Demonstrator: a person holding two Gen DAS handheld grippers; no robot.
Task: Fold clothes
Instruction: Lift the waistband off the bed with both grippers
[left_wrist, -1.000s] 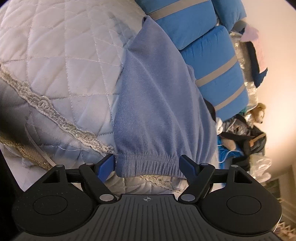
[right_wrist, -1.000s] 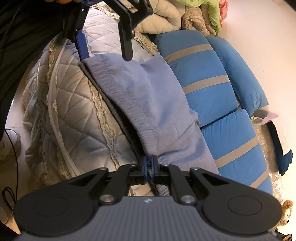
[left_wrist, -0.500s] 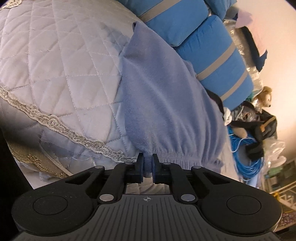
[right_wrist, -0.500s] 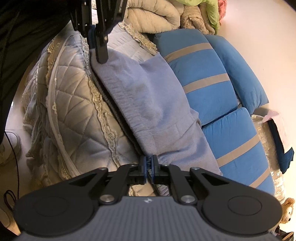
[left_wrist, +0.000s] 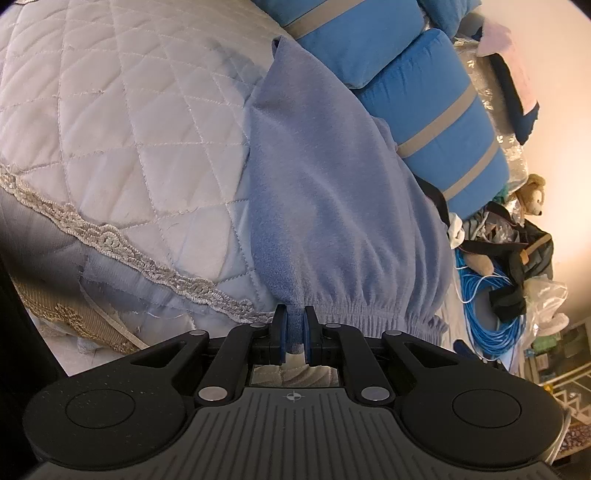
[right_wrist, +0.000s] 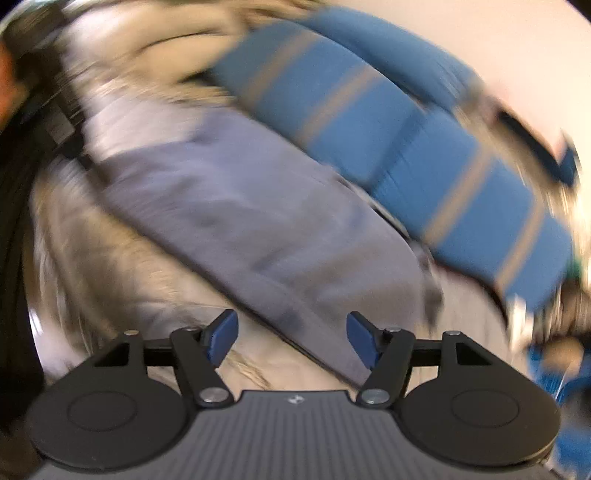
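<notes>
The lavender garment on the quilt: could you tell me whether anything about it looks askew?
Nothing is damaged. The lavender garment lies diagonally across the quilt, its elastic hem bunched where the left gripper pinches it; the right gripper is open.

Left wrist view is sharp and evenly lit, with a warm glow on the wall right of the tool and dark fisheye corners; right wrist view is heavily motion-blurred beyond the tool

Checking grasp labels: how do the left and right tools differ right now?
Left tool is shut, pinching the elastic hem of the lilac garment; right tool is open, gripping nothing. Left view is sharp; right view is motion-blurred. Both face the same garment on the quilted cover and have blue pads.
</notes>
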